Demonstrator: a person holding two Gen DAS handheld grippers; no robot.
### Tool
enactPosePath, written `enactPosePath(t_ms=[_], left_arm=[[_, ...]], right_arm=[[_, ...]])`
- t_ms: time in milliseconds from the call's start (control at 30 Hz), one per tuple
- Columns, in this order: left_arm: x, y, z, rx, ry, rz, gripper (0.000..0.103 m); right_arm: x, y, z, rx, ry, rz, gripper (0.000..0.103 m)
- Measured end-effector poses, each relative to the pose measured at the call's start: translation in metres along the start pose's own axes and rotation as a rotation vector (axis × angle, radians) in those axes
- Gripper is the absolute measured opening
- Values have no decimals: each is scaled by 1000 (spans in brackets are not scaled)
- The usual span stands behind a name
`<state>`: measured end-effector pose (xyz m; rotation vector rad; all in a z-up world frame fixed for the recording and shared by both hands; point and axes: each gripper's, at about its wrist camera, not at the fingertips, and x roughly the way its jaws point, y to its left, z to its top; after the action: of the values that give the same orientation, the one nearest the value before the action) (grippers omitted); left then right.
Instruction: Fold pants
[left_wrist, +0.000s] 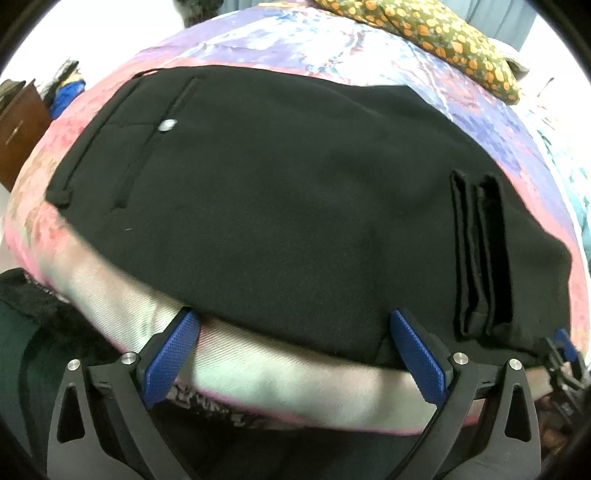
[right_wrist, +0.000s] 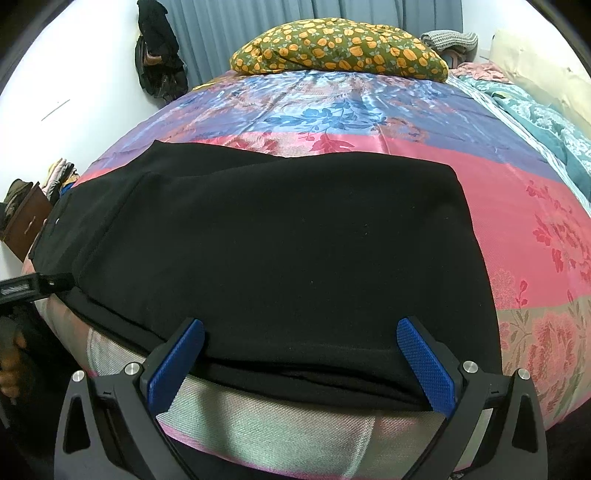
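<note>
The pants (left_wrist: 280, 206) lie flat on the bed (right_wrist: 369, 110), long axis running left-right across the near edge, so the near hem sits straight ahead of both sets of fingers. L gripper (left_wrist: 295, 354) and R gripper (right_wrist: 301, 363) both spread wide, blue pads at the fabric's near edge, nothing pinched yet as far as I can tell. L side faces the waistband end w/ pocket button (left_wrist: 167, 126) and belt loops (left_wrist: 480, 254); R side faces the folded-over legs. Neither is clearly nearer. Fabric is black, matte, already doubled over, layers stacked at the edge. Next fold prob. needs both.
</note>
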<state>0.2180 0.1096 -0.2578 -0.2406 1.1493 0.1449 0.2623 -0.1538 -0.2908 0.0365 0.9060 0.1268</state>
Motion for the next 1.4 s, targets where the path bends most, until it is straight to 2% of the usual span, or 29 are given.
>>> enactPosePath(t_ms=[67,167,267,300,367,500,600,700,767,800,967,1100,1167,1233,1267,1300,1333,1400], left_arm=[[-17,14,4,-36,-38,-13,102],[-42,47,26,-102,-118,-52,102],[-53,89,62,-144,-157,-24,102],[-52,107,78,-160,-147,-14,102],[-37,134,105,-150,-83,-46,102],[-6,157,127,-92,-24,-13,102],[11,161,129,-77,-18,-44,102],[33,160,134,-79,12,-11,102],[49,162,135,-104,46,-27,103],[55,168,133,-147,54,-61,103],[55,168,131,-138,55,-83,103],[59,166,138,-134,111,-74,102],[55,160,141,-136,112,-81,85],[48,149,147,-122,100,-42,58],[44,145,147,-116,93,-21,50],[36,139,148,-112,81,24,34],[32,137,150,-115,77,45,24],[18,138,153,-172,70,30,17]], right_arm=[[0,-1,1,-2,3,-4,103],[0,-2,1,-1,5,-4,103],[0,-2,1,-3,3,-7,103],[0,-2,1,-3,3,-7,103],[0,-2,1,-3,2,-8,103],[0,-1,1,-2,-3,-18,103],[0,0,0,-4,-10,-20,103],[0,0,0,-6,-14,-21,103],[0,0,-1,-6,-13,-20,103],[0,0,-1,-5,-14,-20,103],[0,2,-1,-6,-19,-25,103],[1,4,0,-8,-24,-32,103],[1,4,0,-8,-26,-33,103],[1,4,0,-8,-26,-33,103],[1,4,0,-8,-26,-32,103],[1,4,0,-8,-26,-33,103],[1,5,0,-8,-26,-33,103],[1,4,0,-7,-25,-33,103]])
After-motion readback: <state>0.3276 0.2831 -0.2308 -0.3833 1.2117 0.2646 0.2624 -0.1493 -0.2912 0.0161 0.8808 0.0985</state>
